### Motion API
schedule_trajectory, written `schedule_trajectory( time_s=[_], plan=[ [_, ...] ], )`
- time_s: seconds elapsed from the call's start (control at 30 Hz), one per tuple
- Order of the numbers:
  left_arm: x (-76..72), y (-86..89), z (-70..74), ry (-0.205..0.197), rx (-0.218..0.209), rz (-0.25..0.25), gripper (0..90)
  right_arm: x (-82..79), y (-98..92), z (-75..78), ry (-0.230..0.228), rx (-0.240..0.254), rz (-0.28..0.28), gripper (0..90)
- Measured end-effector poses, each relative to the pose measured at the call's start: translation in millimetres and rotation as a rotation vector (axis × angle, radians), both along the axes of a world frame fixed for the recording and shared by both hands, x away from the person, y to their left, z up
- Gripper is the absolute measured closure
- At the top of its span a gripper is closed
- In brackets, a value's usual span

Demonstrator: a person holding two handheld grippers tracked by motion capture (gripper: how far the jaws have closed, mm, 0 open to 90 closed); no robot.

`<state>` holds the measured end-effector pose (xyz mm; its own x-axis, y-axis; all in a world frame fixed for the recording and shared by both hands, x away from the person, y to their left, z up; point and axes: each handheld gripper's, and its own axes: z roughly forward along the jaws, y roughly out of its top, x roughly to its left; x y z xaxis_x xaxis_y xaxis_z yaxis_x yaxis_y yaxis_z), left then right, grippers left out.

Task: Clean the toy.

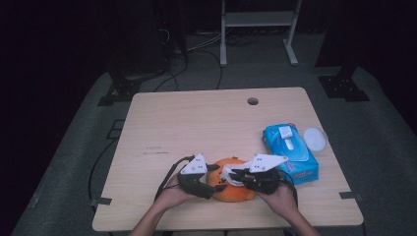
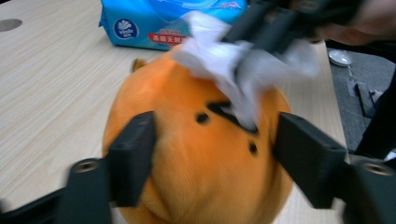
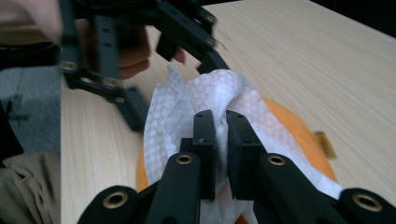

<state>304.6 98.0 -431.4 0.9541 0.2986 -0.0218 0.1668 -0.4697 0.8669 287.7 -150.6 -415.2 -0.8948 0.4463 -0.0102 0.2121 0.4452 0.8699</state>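
At the table's near edge in the high view, the orange plush toy (image 1: 233,187) sits between both grippers. In the left gripper view, the left gripper (image 2: 210,154) clamps its sides. In the right gripper view, the right gripper (image 3: 222,135) pinches a white wipe (image 3: 187,112) (lying on the toy).

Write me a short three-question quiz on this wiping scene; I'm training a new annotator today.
1. True or false: the right gripper is shut on the white wipe.
2. What does the left gripper straddle: A) the blue wipe pack, B) the orange plush toy, C) the round white lid?
3. Which side of the toy is the pack on in the high view?

Key: 1 true; 2 B; 3 right.
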Motion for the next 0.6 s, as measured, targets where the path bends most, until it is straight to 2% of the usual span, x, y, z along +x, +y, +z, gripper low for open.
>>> schedule_trajectory(
  time_s=[0.03, 0.1, 0.13, 0.2, 0.3, 0.37, 0.43, 0.47, 0.5, 0.6],
  plan=[
    [0.0, -0.3, -0.1, -0.003, 0.005, -0.022, 24.3, 2.2, -3.5, -1.0, 0.001, -0.005, -0.021, 82.3],
    [-0.7, -2.6, -0.2, -0.008, 0.008, -0.027, 23.0, 7.2, -11.5, -1.8, 0.020, 0.010, -0.050, 82.3],
    [-0.9, -3.3, 0.4, -0.024, 0.021, -0.024, 24.7, 8.2, -13.7, -1.8, 0.020, 0.011, -0.061, 82.2],
    [-1.0, -4.5, 0.8, -0.061, 0.030, -0.006, 36.0, 6.1, -14.0, 0.1, 0.013, 0.012, -0.066, 82.3],
    [2.3, -4.7, 0.3, -0.048, 0.013, 0.025, 39.4, -1.7, -6.4, 4.2, -0.022, 0.020, -0.024, 82.2],
    [2.6, -4.0, 0.6, -0.043, 0.010, 0.034, 36.4, -4.7, 0.2, 4.4, -0.037, 0.000, -0.005, 82.1],
    [3.3, -4.2, 1.2, -0.033, 0.000, 0.065, 23.3, -1.8, -0.3, 2.6, -0.020, 0.000, -0.014, 82.2],
    [4.0, -5.6, 1.2, -0.021, 0.009, 0.084, 13.4, 0.6, -2.3, 2.0, -0.009, 0.008, -0.020, 82.3],
    [4.5, -6.6, 0.5, -0.012, 0.022, 0.088, 9.4, 2.3, -4.2, 1.5, -0.008, 0.010, -0.031, 82.3],
    [5.5, -6.6, -2.0, -0.008, 0.018, 0.076, 13.9, 5.7, -8.7, 2.1, 0.002, 0.013, -0.059, 82.2]
  ],
)
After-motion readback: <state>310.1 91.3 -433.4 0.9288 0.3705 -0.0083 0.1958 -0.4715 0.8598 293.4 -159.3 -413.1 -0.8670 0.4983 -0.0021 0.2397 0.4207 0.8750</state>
